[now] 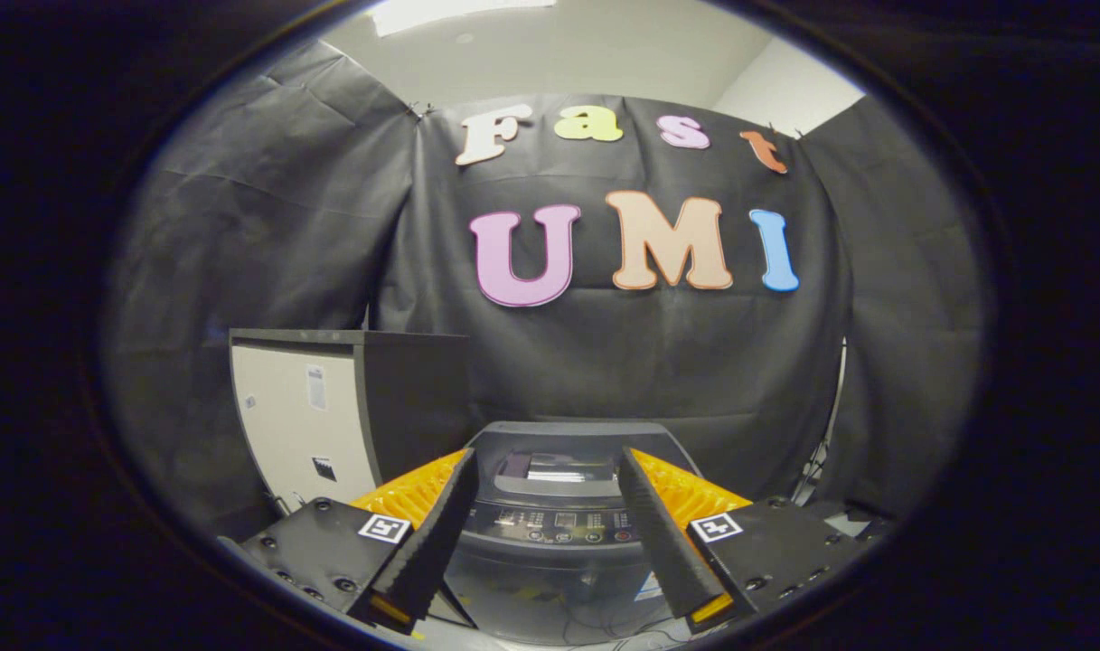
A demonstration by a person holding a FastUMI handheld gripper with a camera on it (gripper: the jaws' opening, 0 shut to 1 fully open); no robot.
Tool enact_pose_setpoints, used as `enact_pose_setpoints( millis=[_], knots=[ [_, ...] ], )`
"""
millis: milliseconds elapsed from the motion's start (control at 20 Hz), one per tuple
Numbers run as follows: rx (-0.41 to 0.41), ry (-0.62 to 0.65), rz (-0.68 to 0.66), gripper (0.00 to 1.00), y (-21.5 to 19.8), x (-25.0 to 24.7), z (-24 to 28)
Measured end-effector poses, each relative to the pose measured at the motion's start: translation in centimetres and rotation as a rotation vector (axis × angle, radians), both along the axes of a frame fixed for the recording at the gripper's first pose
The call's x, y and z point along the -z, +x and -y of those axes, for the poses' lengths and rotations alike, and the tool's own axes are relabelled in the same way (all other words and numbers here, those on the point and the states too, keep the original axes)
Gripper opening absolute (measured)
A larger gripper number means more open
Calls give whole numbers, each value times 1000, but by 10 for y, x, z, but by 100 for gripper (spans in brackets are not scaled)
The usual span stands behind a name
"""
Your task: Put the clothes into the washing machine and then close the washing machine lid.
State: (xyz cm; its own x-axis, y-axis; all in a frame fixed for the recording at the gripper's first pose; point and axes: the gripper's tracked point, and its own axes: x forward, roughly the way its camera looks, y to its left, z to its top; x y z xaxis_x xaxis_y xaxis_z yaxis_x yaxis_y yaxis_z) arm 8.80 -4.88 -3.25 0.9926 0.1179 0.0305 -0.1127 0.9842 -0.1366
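A grey top-loading washing machine (568, 438) stands just ahead of and below my gripper (547, 457), against the black cloth wall. Its control panel (559, 523) with a row of buttons shows between the fingers. Nearer to me, a dark glossy lid surface (550, 583) with a warning sticker seems to lie flat. The gripper is open, its fingers spread wide over the machine's top with nothing between them.
A tall box-like cabinet (301, 425) with a pale side and dark top stands left of the machine, close to it. Cables (821, 452) hang along the cloth to the right of the machine. Black cloth walls enclose the booth on three sides.
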Motion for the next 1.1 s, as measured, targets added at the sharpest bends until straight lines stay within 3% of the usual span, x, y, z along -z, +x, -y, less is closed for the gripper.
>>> enact_pose_setpoints(
  millis=[1100],
  knots=[
    [28, 72, -3, 97, -7, -4, 28]
  ],
)
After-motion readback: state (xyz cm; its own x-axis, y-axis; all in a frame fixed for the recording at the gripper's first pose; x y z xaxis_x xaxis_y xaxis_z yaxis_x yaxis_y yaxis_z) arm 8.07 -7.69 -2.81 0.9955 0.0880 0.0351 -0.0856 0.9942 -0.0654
